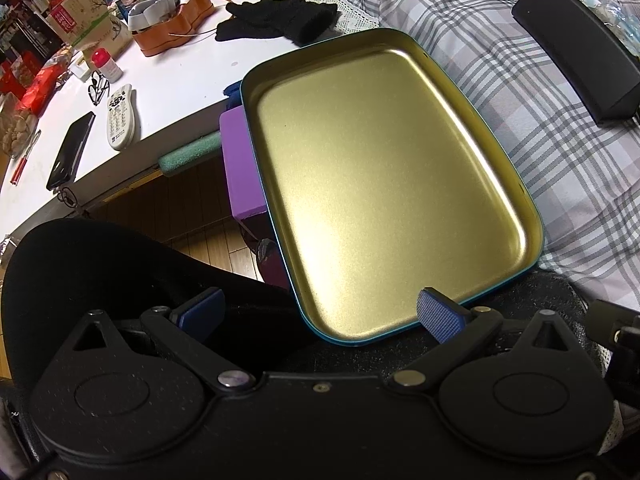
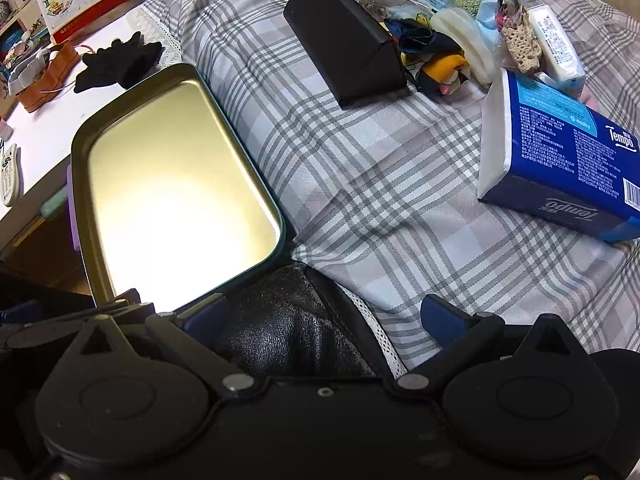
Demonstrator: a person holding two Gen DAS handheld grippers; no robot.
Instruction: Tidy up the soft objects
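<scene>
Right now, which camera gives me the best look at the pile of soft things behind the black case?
The right wrist view: the pile of soft things lies in full sight on the plaid cloth, past the black case and the tissue pack. The left wrist view shows only a sliver at its top right edge.

left gripper (image 1: 320, 312): jaws wide apart, holding nothing | right gripper (image 2: 324, 316): jaws wide apart, holding nothing

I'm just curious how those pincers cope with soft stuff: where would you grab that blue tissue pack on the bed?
Take the tissue pack across its narrow thickness at the white near end, coming from above with the right tool. It lies flat on the plaid sheet, that end is clear of the pile behind, and the open tool looks likely to span it.
</scene>
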